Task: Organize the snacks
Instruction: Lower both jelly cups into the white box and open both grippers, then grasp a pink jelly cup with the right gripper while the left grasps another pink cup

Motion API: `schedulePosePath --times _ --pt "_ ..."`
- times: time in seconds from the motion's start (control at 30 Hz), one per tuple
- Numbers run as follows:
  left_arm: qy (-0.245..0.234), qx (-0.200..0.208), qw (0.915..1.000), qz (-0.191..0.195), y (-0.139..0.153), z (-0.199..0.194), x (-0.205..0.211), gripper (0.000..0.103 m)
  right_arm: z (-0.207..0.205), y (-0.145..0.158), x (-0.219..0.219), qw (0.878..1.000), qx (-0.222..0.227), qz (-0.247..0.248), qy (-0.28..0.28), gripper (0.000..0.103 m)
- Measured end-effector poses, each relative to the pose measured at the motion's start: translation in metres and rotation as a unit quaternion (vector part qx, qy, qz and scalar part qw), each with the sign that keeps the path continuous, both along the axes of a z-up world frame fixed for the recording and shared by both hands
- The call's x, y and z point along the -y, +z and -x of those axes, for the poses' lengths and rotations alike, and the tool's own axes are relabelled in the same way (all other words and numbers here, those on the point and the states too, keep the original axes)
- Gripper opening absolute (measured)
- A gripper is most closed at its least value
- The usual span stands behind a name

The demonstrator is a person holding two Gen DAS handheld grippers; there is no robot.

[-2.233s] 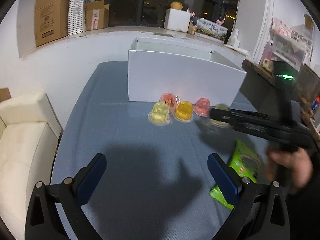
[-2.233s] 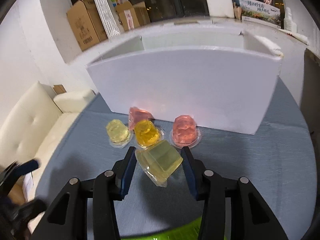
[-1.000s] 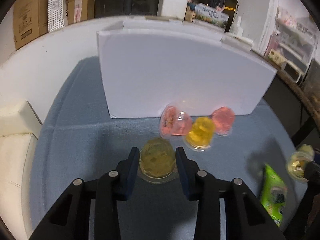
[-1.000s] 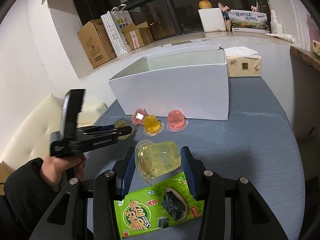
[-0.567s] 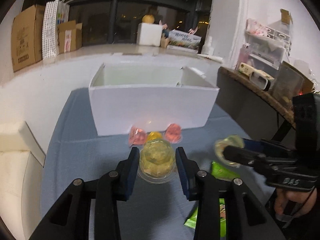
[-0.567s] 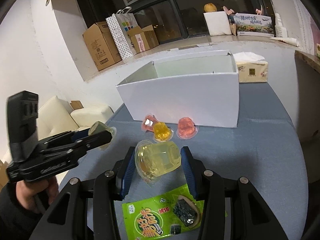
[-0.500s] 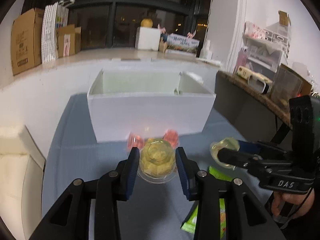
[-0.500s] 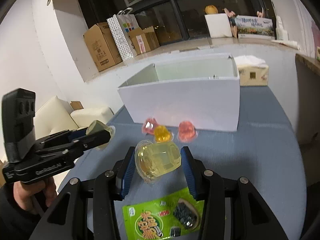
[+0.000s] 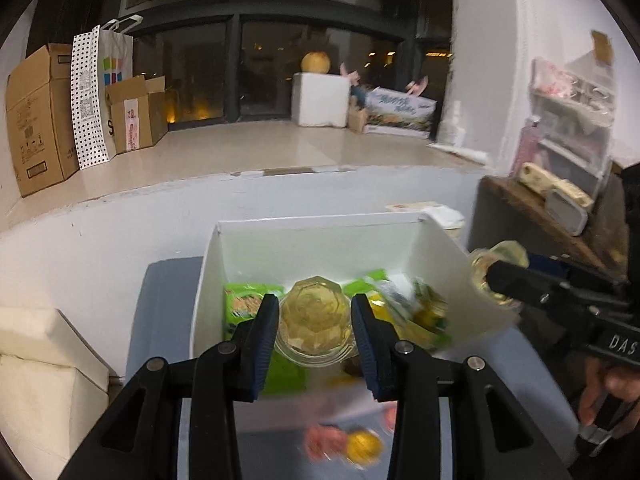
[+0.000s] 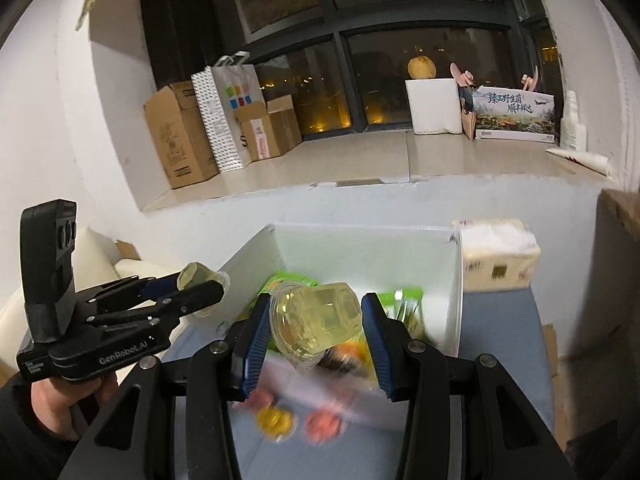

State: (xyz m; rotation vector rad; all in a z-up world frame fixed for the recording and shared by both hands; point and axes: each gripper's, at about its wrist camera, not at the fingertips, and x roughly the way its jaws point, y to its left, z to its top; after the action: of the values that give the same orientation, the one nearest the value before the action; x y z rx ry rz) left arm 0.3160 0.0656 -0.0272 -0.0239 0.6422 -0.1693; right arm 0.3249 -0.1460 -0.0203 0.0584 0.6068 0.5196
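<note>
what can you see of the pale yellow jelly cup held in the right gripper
The pale yellow jelly cup is a small clear plastic cup of translucent yellow jelly with faceted walls and a flanged rim. It lies tilted on its side, rim toward the left pad, base toward the right. The right gripper has shut on it; both blue pads press its sides. It hangs in the air over the near part of the white cardboard box, touching nothing else.

Blue-grey table (image 10: 496, 344) bearing a white box (image 10: 452, 304) at centre. Tissue pack (image 10: 498, 256) right of it. Orange (image 10: 276, 418) and pink jelly cups (image 10: 322, 424) lie near.
</note>
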Motion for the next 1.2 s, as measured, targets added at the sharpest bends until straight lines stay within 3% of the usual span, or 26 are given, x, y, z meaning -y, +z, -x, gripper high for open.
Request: schedulePosePath --times 0.13,0.17,0.23,0.3,0.53,0.77,0.87,1.03,1.2 --pt "0.012 -0.021 0.9997 -0.011 -0.012 -0.025 -0.003 0.045 -0.03 -0.013 -0.002 1.0 -0.023 0.017 -0.012 0.05" --pt "0.015 -0.025 0.9994 -0.015 -0.014 -0.027 -0.003 0.051 -0.035 -0.017 0.001 0.999 -0.032 0.017 -0.017 0.063" --pt "0.029 -0.039 0.9987 -0.015 -0.019 -0.031 -0.006 0.103 -0.038 -0.024 0.012 0.999 -0.041 -0.015 -0.03 0.098" --pt "0.024 -0.018 0.9995 -0.012 -0.018 -0.024 -0.007 0.103 -0.036 -0.026 0.022 0.998 -0.039 -0.035 -0.041 0.1" --pt "0.012 -0.02 0.9996 -0.017 -0.014 -0.01 0.0 0.103 -0.02 -0.018 0.036 0.997 -0.026 -0.036 -0.057 0.103" --pt "0.01 -0.009 0.9999 -0.01 0.0 0.025 0.005 0.103 0.031 -0.003 0.044 0.998 0.002 -0.038 -0.04 0.103" --pt "0.012 0.002 0.9999 0.013 0.009 0.06 0.004 0.103 0.066 -0.005 0.047 0.999 0.008 -0.042 -0.022 0.103" --pt "0.007 0.009 0.9999 0.007 0.003 0.126 0.01 0.103 0.12 -0.027 0.05 0.999 0.001 -0.036 -0.021 0.103" --pt "0.026 -0.005 0.9988 0.04 -0.027 0.185 0.008 0.103 0.141 -0.071 0.042 0.999 -0.042 0.002 -0.021 0.103"
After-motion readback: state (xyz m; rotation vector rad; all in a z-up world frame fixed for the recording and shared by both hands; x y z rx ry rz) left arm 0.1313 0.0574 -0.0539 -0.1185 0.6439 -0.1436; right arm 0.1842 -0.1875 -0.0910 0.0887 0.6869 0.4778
